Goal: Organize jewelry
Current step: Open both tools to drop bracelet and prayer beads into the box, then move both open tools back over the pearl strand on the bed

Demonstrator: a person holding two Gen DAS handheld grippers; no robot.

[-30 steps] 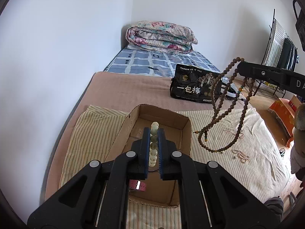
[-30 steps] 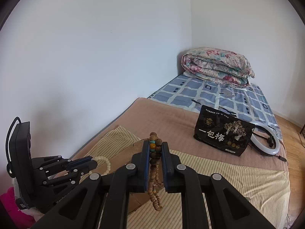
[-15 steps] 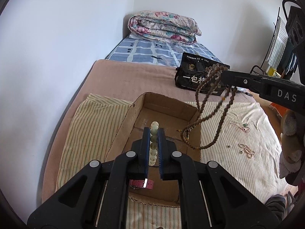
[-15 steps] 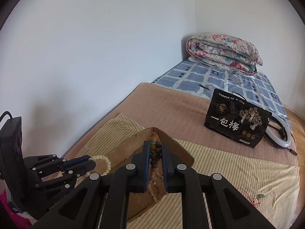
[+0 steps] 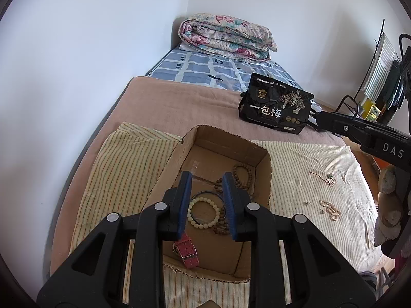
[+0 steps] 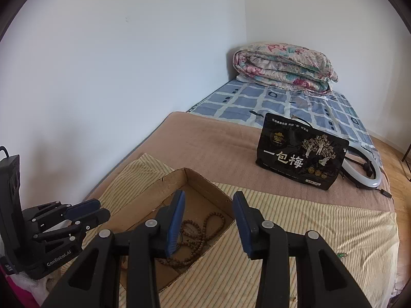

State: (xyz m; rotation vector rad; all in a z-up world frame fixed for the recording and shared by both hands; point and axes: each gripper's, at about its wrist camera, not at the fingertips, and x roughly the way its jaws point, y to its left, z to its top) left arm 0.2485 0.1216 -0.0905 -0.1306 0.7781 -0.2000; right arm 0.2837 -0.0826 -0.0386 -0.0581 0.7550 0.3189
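Left wrist view: the left gripper (image 5: 206,177) hangs over the open cardboard box (image 5: 267,169), jaws parted and opening, nothing between the blue pads. Directly below the gap, on the box floor, lies the cream bead bracelet (image 5: 204,212), with a thin dark bangle (image 5: 208,194) overlapping it on the far side. To the right of and beyond the right finger, the brown bead necklace (image 5: 241,173) lies coiled on the box floor. Nearer than the fingertips, under the left finger, a red watch strap (image 5: 187,250) lies by the box's near wall. The box sits on a striped cloth (image 5: 123,169). Well to the right, outside the box, a red cord pendant (image 5: 325,178) and a small pale chain (image 5: 330,209) lie on the cloth. Far ahead and right stands a black snack bag (image 5: 276,107); the right gripper's finger (image 5: 341,128) reaches in from the right edge. Right wrist view: the right gripper (image 6: 209,199) is over the box's (image 6: 177,177) right wall, jaws well apart and opening, pads empty. The brown bead necklace (image 6: 197,233) lies below the gap and toward the left finger, loose on the box floor. To the far left the left gripper (image 6: 90,210) points toward the box; its jaw spacing is unclear from here. Ahead and right, the snack bag (image 6: 300,161) stands upright with a white ring light (image 6: 370,177) behind it; a folded floral quilt (image 6: 282,66) lies at the far end of the bed.
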